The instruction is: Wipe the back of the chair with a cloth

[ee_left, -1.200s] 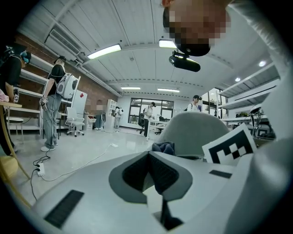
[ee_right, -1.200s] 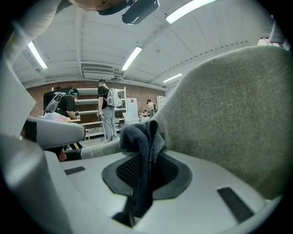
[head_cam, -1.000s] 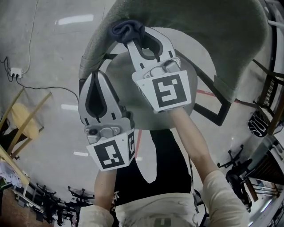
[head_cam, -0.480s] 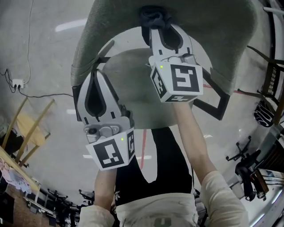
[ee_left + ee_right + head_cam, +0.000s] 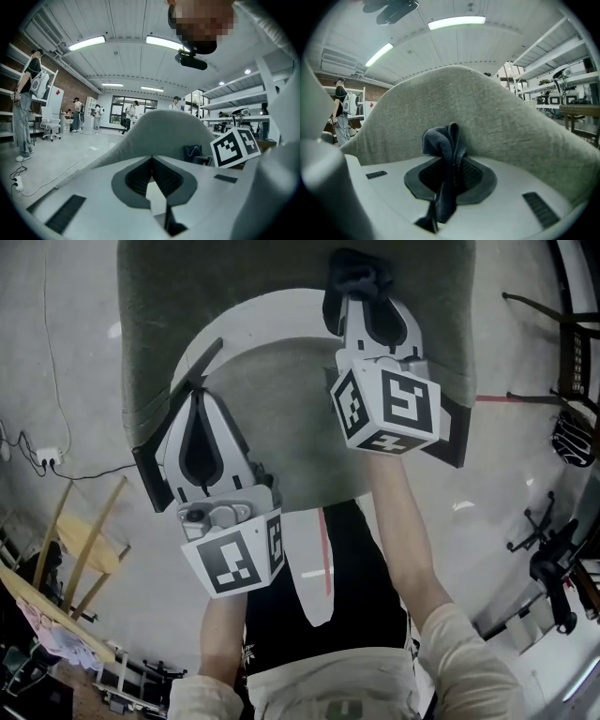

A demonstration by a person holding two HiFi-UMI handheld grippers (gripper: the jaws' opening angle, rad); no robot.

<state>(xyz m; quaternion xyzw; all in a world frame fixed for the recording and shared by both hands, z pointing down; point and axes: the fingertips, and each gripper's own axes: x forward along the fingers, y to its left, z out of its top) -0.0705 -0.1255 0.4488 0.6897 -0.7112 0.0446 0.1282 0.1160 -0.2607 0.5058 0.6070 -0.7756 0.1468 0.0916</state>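
Against fuzzy backrest (image 5: 497, 108), right claw (image 5: 451, 163) pinches crumpled cloth (image 5: 439, 139)

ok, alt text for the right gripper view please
The right claw is shut on a bunched dark blue cloth, held up against the grey fabric chair back that fills most of the frame. Behind it are a ceiling light strip, shelving at right and a person standing at far left.
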